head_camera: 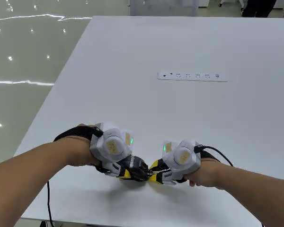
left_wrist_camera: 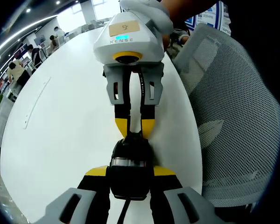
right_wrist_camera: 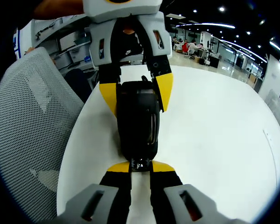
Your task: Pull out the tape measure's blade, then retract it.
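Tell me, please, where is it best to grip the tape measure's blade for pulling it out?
Pinch the small metal hook at the mouth of the case, coming end-on, opposite the left gripper. The left gripper clamps the case by its sides, so the mouth faces the right gripper.

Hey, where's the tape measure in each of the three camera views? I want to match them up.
Head view: the tape measure sits low centre, near the front edge of the white table.
Left gripper view: bottom centre, clamped in the left gripper.
Right gripper view: centre, just beyond the tips of the right gripper.
Shared landmark: the white table lies under it in all three.
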### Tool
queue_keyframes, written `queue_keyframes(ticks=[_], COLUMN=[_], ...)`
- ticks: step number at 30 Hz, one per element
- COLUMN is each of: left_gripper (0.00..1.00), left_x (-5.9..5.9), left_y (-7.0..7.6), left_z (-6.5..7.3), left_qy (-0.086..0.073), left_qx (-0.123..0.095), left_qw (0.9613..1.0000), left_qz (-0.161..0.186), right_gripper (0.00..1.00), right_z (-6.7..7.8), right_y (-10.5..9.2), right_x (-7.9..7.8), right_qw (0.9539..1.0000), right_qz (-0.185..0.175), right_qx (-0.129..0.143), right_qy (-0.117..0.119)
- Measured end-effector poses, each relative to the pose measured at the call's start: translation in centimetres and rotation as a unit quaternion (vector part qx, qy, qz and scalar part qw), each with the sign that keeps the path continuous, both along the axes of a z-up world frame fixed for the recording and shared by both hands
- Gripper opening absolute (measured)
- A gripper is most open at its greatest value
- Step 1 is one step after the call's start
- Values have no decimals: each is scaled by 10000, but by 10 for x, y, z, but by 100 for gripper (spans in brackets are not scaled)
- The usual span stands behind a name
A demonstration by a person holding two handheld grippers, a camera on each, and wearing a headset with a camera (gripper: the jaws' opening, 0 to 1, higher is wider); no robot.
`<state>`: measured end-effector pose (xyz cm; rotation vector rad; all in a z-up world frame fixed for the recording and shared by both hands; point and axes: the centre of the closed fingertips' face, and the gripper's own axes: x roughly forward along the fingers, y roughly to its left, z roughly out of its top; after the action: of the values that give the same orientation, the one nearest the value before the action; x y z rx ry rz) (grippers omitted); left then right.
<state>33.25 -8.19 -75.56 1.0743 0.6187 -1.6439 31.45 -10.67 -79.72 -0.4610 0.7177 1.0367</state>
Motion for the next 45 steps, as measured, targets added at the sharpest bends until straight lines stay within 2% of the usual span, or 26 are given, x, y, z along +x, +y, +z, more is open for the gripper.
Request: queue_keyframes(ticks=[3, 4, 10, 17, 25, 29, 41, 43, 45], left_gripper=[29, 29, 29, 29, 29, 29, 29, 29, 29], left_x=[0, 0, 0, 0, 0, 0, 1, 0, 1], left_y=[0, 0, 0, 0, 1, 1, 0, 0, 0], left_z=[0, 0, 0, 0, 0, 1, 0, 0, 0], left_qy=[-8, 1, -9, -18, -13, 9, 1, -1, 14], left_qx=[-6, -9, 11, 5, 14, -42, -95, -109, -134], left_qw=[10000, 10000, 10000, 10000, 10000, 10000, 9999, 9999, 9999], left_qz=[9, 25, -17, -5, -9, 16, 66, 70, 103], right_gripper=[13, 13, 15, 12, 12, 12, 13, 13, 14], right_z=[0, -1, -1, 0, 2, 2, 0, 0, 1], right_y=[-1, -1, -1, -2, -6, -10, -22, -22, -21], right_x=[1, 1, 1, 1, -3, -5, -10, -9, -8], right_qw=[9999, 9995, 9993, 9995, 9991, 9994, 9984, 9990, 9989], right_qz=[-132, -260, -241, -116, -203, -178, -343, -262, -256], right_qx=[12, 34, 79, 67, 85, 18, 8, -79, -123], right_qy=[94, 200, 279, 275, 361, 311, 454, 366, 385])
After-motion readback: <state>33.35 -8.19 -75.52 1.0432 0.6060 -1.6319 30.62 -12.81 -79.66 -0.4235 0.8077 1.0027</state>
